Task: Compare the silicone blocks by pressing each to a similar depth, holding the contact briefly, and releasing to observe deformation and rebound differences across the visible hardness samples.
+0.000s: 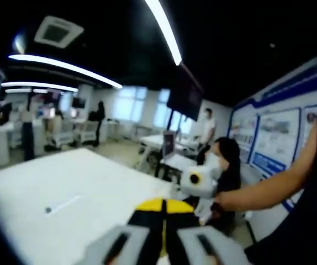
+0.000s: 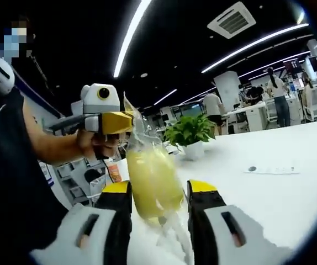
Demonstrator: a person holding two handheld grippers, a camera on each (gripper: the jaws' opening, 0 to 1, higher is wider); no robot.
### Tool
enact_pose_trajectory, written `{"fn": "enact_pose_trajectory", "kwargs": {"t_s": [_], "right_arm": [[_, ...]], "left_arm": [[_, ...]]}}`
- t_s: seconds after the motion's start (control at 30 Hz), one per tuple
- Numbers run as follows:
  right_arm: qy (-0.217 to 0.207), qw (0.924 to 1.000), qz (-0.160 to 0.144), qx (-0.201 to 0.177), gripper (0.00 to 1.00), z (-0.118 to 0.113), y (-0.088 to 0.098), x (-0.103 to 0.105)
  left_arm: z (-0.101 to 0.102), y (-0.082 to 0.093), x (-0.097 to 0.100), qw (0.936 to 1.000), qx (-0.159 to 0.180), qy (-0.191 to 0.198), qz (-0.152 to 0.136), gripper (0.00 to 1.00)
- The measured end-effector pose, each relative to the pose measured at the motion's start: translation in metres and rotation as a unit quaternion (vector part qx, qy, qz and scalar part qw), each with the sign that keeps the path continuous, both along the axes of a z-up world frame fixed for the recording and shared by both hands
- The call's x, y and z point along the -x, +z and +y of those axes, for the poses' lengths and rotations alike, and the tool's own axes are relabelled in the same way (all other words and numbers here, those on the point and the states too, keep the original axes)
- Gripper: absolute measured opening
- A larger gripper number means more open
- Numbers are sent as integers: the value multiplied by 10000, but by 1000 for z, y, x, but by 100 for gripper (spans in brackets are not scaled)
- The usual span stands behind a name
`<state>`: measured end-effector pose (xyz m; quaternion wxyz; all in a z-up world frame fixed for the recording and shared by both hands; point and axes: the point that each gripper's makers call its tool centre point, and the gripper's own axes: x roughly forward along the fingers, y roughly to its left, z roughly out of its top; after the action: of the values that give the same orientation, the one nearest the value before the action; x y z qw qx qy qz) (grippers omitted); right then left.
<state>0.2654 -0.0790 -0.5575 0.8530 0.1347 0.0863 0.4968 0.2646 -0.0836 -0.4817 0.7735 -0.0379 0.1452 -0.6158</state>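
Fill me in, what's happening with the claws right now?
A person holds both claws up above the white table. In the right gripper view, the right claw has its jaws around a clear plastic bag with a yellowish block inside, while the left claw pinches the bag's top edge. In the left gripper view, the left claw's jaws look shut. No pressing on the table is underway.

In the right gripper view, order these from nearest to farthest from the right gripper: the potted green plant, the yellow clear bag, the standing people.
1. Yellow-filled clear plastic bag, between the right gripper jaws.
2. Potted green plant, on the white table behind the bag.
3. Standing people, far right background.
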Motion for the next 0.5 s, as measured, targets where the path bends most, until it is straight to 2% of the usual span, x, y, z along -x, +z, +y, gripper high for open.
{"fn": "enact_pose_trajectory", "kwargs": {"t_s": [0.13,0.2,0.3,0.4,0.5], "right_arm": [[74,10000,-38,-30,27,2,5,3],[79,10000,-46,-15,22,2,8,3],[190,9998,-6,38,17,1,7,6],[234,9994,235,42,15,0,5,8],[322,9988,334,149,13,1,3,12]], "left_arm": [[2,2,0,9999,97,8,29,0],[3,1,-4,9998,121,114,-57,0],[2,1,-2,9998,168,53,-33,0],[1,-2,-1,9998,177,-5,-59,0],[1,-6,-1,9999,114,-66,-94,0]]}}
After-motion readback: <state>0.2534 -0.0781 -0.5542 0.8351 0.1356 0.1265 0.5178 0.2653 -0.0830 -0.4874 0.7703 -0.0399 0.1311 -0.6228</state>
